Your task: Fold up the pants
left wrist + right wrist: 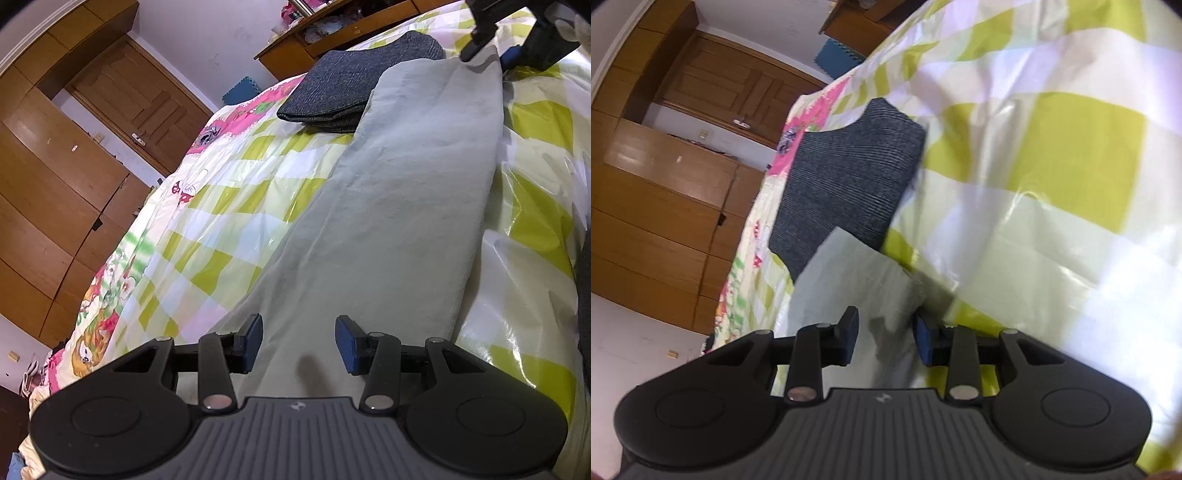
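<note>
Pale grey-green pants lie stretched lengthwise on the bed, running from my left gripper away to the far end. My left gripper is open, its blue pads on either side of the near end of the pants, just above the cloth. My right gripper is open over the other end of the pants, whose corner lies between the pads. In the left wrist view the right gripper shows at the top right over the far end.
A folded dark grey garment lies on the bed beside the pants' far end; it also shows in the right wrist view. The bed has a glossy green-and-white checked cover. Wooden wardrobe and door stand beyond the bed, a wooden desk at the back.
</note>
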